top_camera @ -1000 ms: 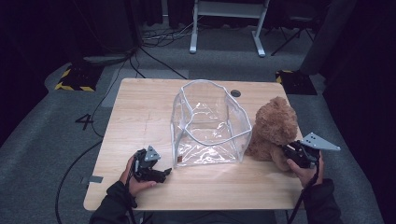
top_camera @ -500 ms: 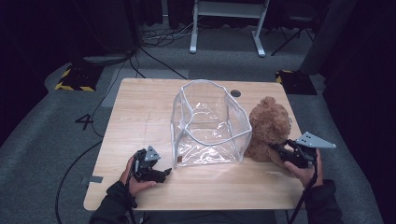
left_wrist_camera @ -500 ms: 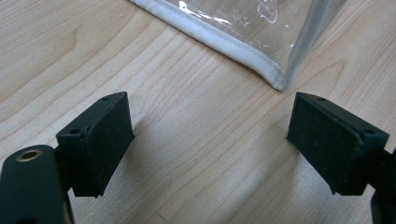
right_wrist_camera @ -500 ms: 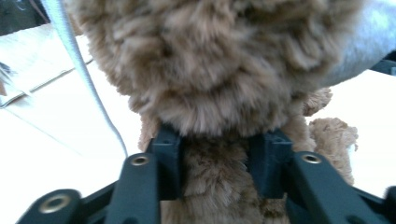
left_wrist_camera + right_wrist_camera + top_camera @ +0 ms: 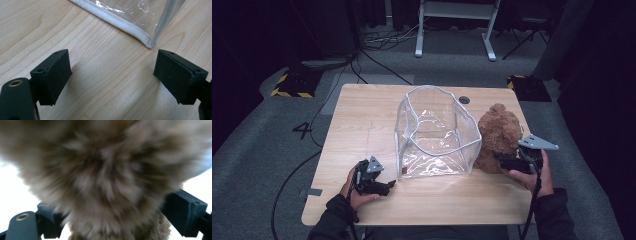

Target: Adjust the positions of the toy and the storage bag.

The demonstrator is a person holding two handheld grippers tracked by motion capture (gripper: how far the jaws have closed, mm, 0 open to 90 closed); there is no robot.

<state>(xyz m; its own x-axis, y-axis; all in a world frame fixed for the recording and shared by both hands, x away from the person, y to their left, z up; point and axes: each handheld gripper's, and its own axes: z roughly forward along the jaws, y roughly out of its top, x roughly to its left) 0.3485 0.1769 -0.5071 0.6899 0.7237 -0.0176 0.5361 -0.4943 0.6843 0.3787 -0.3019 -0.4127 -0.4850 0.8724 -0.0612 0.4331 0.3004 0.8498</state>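
A clear plastic bag [image 5: 434, 132] with white piping stands open on the wooden table [image 5: 362, 115]. A brown teddy bear [image 5: 499, 132] sits upright against the bag's right side. My right gripper [image 5: 499, 159] points at the bear's lower body. Its jaws have just been opening and now stand wide, with the bear's fur [image 5: 107, 177] between them in the right gripper view [image 5: 112, 220]. My left gripper [image 5: 387, 186] rests open on the table near the bag's front left corner. In the left gripper view [image 5: 112, 77] that piped corner [image 5: 130, 25] lies just beyond its empty jaws.
A small dark grommet hole [image 5: 464, 100] sits in the table behind the bag. Bare wood spreads to the left of the bag and along the front edge. Cables [image 5: 377, 62] and a white stand's legs [image 5: 452, 50] are on the floor beyond.
The right gripper's jaws have gone from shut to wide open. The right hand shifted a little left toward the bag, and the bear now sits more upright and closer to the bag.
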